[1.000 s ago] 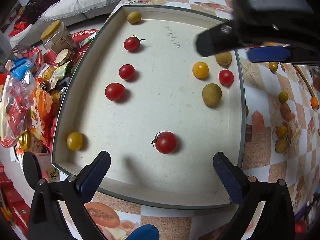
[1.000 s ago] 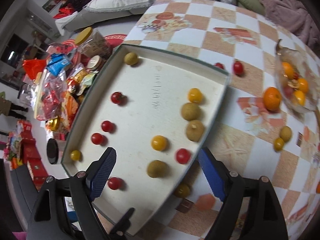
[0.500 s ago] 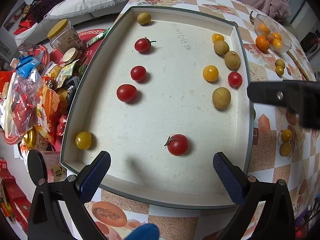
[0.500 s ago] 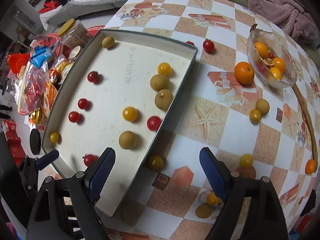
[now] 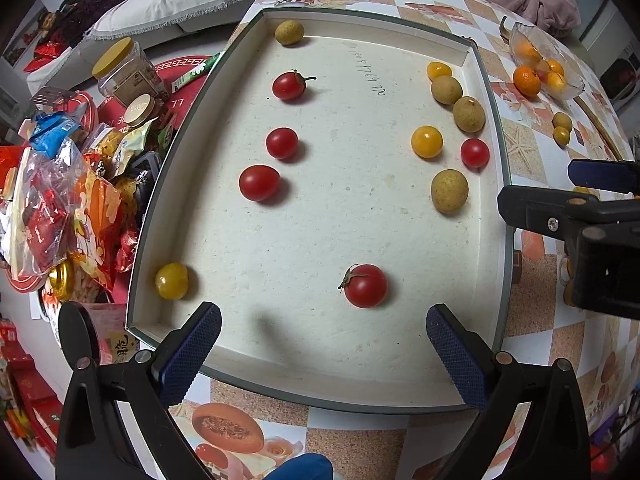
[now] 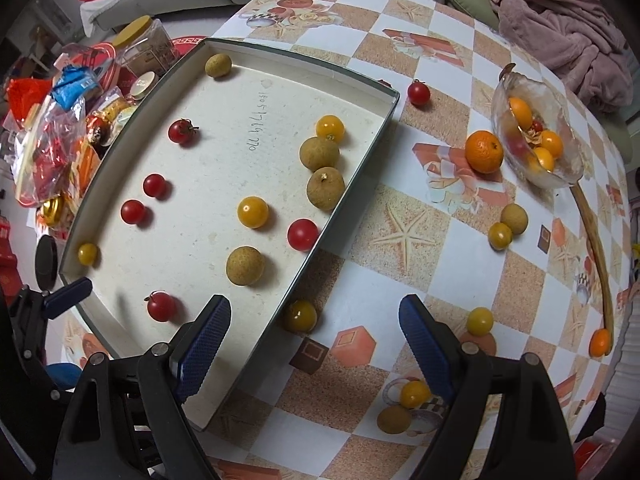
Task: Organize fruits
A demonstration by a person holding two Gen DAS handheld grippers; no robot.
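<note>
Both claws, left point(image 5: 320, 344) and right point(image 6: 314, 330), were wide apart and held nothing, and many fruits already lay in the tray point(image 6: 352, 196), but a yellow fruit point(image 6: 301, 315) beside it and others on the desk point(image 6: 420, 240) were left.

1. A home living room is suggested by the patterned checked cloth point(image 6: 400, 236) covering the surface.
2. A pink blanket point(image 6: 560, 12) is seen far ahead of the right claw point(image 6: 316, 344).
3. Snack packets point(image 5: 60, 200) are piled left of the left claw point(image 5: 320, 344).
</note>
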